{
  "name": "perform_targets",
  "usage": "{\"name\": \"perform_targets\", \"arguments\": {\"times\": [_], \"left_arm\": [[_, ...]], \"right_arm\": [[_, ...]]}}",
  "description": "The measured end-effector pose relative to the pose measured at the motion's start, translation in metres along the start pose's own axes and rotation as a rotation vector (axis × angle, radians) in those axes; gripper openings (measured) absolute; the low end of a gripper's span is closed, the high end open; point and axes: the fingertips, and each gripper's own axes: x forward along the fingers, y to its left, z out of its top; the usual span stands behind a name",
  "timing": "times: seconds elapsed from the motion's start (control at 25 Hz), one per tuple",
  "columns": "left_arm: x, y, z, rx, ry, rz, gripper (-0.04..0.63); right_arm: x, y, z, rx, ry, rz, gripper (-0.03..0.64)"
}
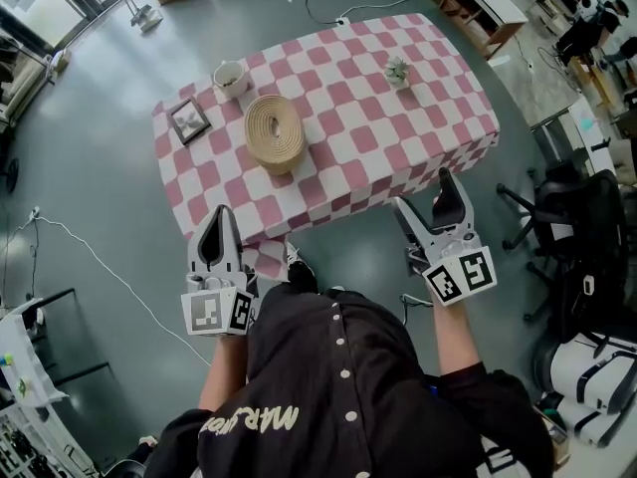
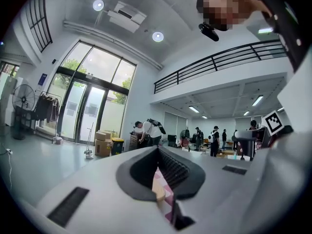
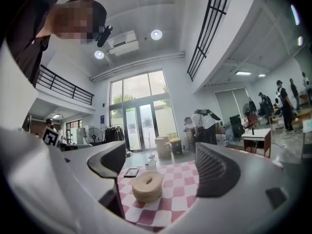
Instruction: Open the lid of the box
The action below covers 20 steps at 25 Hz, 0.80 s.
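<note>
The box is an oval woven tan basket with its lid on, standing on the left half of a table under a pink-and-white checked cloth. Both grippers hang in front of the table's near edge, short of the box and apart from it. My left gripper is shut with nothing in it; its own view shows only a sliver of the box through the narrow slit between the jaws of the left gripper. My right gripper is open and empty. In the right gripper view the box sits between the spread jaws of the right gripper.
A white mug and a small picture frame stand behind and left of the box, and a little potted plant is at the far right. An office chair stands on the right. Cables lie on the floor at the left.
</note>
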Motion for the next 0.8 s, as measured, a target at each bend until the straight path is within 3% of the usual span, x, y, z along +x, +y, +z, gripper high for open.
{"name": "perform_targets", "arguments": {"times": [0.32,0.8], "left_arm": [[0.044,0.025,0.013,0.022,-0.024,-0.034,0.009],[0.077,0.111,0.028,0.020,-0.063,0.020,0.009]], "right_arm": [[0.051,-0.007,0.003,-0.006,0.016,-0.055,0.430],[0.137,0.018,-0.009,-0.034,0.048,-0.067,0.430]]}}
